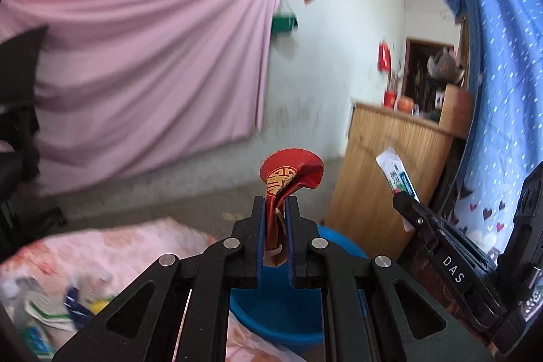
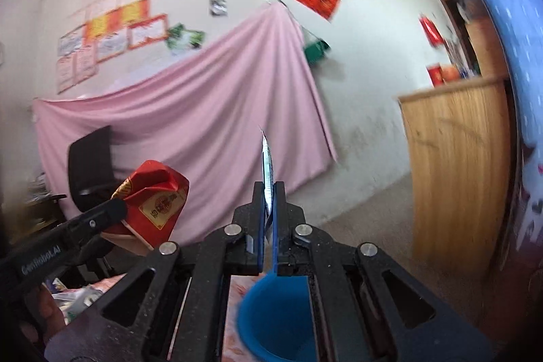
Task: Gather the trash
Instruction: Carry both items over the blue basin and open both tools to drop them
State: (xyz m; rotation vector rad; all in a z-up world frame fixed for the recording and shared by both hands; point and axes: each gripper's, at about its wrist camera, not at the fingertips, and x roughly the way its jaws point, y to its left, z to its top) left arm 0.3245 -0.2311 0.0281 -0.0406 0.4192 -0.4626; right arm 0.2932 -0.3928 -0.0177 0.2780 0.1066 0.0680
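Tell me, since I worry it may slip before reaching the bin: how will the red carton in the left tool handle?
The red carton looks crumpled where the left tool pinches it, so it is probably thin, light card that yields easily. Its flared top suggests it keeps some shape rather than flopping. Released over the blue bucket, it would likely drop, not roll.

Red carton (image 1: 292, 173) with gold emblem, blue bucket (image 1: 271, 311), pink draped sheet (image 1: 142, 67), blue white-flecked curtain (image 1: 502, 56), tan wooden cabinet (image 2: 454, 158), white wall (image 2: 366, 83).
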